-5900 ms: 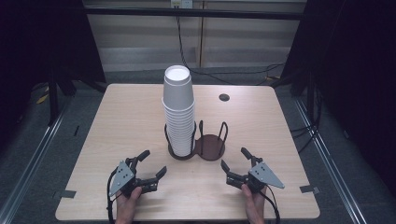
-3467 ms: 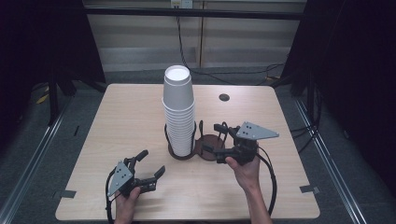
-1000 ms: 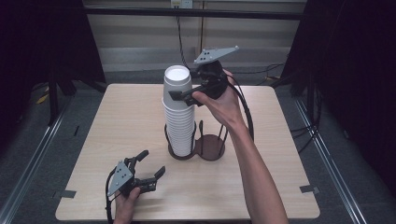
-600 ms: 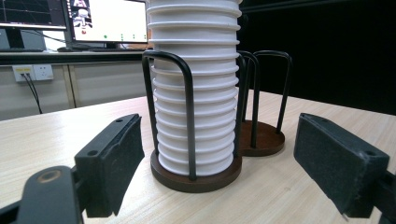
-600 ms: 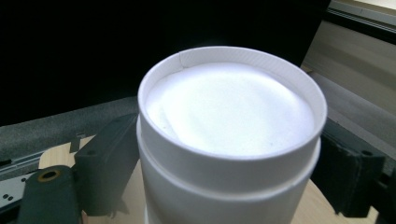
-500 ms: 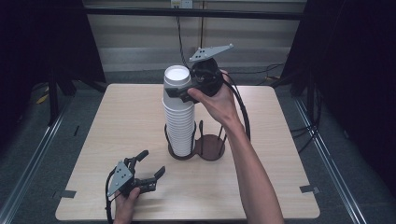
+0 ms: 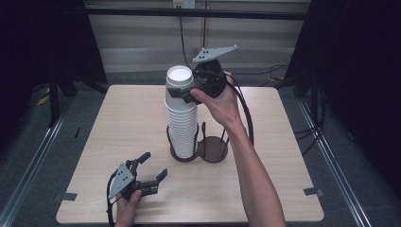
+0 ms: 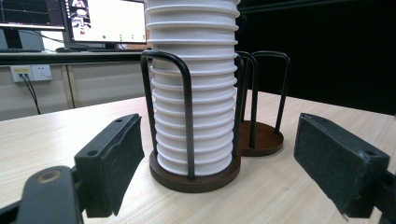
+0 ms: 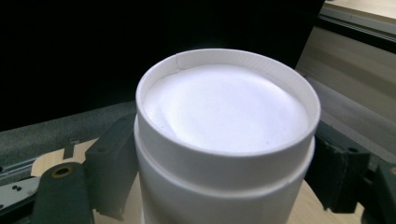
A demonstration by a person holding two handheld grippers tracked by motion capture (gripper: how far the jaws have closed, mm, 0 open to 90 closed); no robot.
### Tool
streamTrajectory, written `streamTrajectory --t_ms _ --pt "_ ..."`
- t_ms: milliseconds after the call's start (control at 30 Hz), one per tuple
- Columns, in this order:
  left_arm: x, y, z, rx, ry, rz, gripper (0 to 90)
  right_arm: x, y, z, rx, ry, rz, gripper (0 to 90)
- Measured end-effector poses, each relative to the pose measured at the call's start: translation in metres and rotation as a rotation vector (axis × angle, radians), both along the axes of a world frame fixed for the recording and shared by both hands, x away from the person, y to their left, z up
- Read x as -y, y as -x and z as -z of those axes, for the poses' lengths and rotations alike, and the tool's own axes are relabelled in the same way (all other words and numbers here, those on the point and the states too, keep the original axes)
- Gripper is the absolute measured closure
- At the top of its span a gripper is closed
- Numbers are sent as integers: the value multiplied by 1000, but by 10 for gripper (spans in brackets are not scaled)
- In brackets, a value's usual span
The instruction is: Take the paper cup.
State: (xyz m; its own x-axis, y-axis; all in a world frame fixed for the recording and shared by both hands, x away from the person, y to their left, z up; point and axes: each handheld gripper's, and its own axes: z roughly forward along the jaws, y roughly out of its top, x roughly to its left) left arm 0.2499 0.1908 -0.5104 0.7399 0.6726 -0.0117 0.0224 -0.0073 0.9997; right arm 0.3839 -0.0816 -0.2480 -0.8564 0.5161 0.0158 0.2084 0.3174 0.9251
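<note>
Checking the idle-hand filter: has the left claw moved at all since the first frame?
No. In the high view the left claw sits at the same spot near the table's front-left edge, short of the cup stack, jaws open as before.

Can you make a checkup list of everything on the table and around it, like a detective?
Surface: wooden table, bare and light.
Job's things: tall stack of white cups upside down in one ring of a dark wire holder; other ring empty.
Clutter: nothing seen.
Tongs: right tongs around the top cup, pads at its sides; left tongs open, low on the table.
Cables: black cable trails from right tongs.
Surroundings: dark curtains, floor rails, monitors behind.
</note>
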Motion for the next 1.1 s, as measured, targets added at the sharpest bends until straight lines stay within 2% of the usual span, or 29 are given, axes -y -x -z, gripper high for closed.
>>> streamTrajectory --t_ms 200,433,567,600,733,767,800,833,867,933,1100 --pt "0 0 0 1 1 0 157 4 2 -6 9 -47 -9 206" --pt "0 0 0 0 -1 2 157 6 3 -10 28 -79 -14 210" --pt "-1 0 0 9 -9 -1 157 10 3 -12 32 -125 -16 211" --pt "0 0 0 1 0 1 157 10 3 -13 33 -132 -14 211" --pt "-1 0 0 9 -9 0 157 11 4 -15 33 -147 -12 213" --pt "0 0 0 1 1 2 157 12 4 -15 34 -163 -6 213" --pt "-1 0 0 9 -8 0 157 14 5 -16 34 -177 -7 213" --pt "0 0 0 -1 4 1 157 15 5 -17 34 -180 -12 213" --pt "-1 0 0 9 -9 0 157 15 5 -19 40 -176 -6 213" --pt "0 0 0 3 -1 2 157 16 6 -21 44 -170 -4 214" --pt "0 0 0 1 1 2 157 18 9 -28 58 -194 -12 216"
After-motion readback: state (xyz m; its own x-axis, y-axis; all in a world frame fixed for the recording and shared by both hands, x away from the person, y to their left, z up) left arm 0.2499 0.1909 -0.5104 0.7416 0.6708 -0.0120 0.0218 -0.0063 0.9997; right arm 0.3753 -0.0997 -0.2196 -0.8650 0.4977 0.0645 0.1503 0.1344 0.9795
